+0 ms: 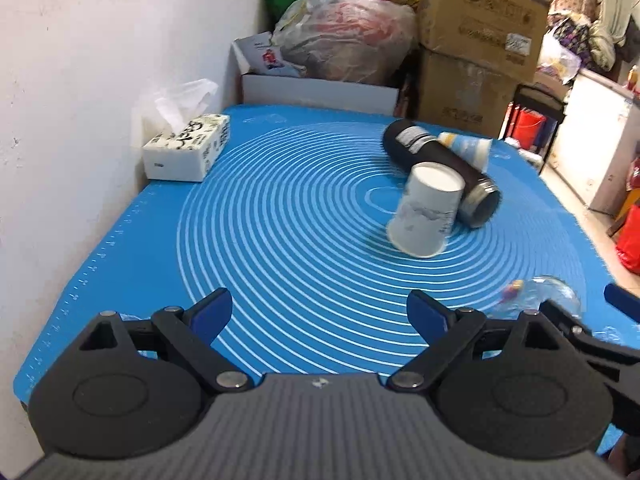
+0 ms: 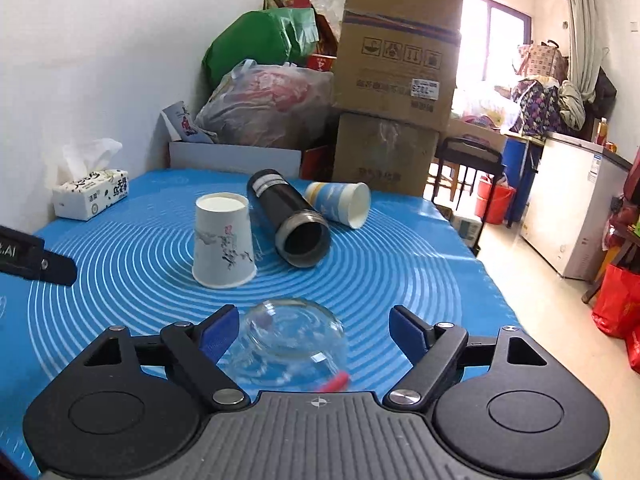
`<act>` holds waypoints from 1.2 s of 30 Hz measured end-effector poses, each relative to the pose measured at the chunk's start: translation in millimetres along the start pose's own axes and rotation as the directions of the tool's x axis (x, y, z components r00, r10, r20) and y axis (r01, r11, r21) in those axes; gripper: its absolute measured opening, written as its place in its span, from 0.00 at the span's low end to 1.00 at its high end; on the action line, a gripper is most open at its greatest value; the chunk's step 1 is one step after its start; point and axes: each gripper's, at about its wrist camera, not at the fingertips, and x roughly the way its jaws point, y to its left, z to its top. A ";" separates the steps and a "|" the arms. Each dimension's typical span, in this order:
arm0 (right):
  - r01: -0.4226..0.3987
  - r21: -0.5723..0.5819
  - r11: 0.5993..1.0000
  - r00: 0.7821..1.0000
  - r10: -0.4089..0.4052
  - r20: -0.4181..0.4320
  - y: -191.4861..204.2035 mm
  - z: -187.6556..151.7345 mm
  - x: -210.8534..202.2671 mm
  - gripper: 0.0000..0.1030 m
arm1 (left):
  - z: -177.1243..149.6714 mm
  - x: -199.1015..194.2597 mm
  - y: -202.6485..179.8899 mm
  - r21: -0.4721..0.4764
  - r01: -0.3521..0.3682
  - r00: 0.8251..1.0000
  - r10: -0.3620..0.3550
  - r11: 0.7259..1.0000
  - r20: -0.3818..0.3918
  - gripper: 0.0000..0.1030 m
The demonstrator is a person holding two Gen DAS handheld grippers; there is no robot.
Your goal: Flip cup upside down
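A white paper cup [image 1: 424, 210] [image 2: 223, 240] with an ink-style print stands upside down on the blue mat. A clear glass cup [image 2: 288, 344] sits mouth-down between the open fingers of my right gripper [image 2: 314, 330]; whether the fingers touch it I cannot tell. It shows faintly in the left wrist view [image 1: 544, 294]. My left gripper [image 1: 320, 312] is open and empty over the mat's near part. A blue-and-white paper cup [image 2: 340, 202] [image 1: 468, 147] lies on its side at the back.
A black thermos [image 2: 290, 218] [image 1: 444, 168] lies on its side between the paper cups. A tissue box [image 1: 188, 148] [image 2: 91, 194] stands at the mat's [image 1: 280, 208] back left by the wall. Cardboard boxes [image 2: 394, 80] and bags stand behind. The table's right edge drops to the floor.
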 end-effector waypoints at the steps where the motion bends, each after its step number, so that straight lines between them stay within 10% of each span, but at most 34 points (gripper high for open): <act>1: -0.003 0.001 1.000 1.000 0.003 -0.004 -2.8 -0.8 -5.7 0.81 | -1.6 -4.3 -3.2 0.000 0.010 1.000 -0.010 1.000 0.007 0.91; 36: -0.092 0.078 0.993 0.995 0.095 -0.036 -55.7 -34.2 -135.9 0.81 | -77.8 -100.9 -63.5 0.101 0.083 0.995 -0.089 0.991 0.054 0.92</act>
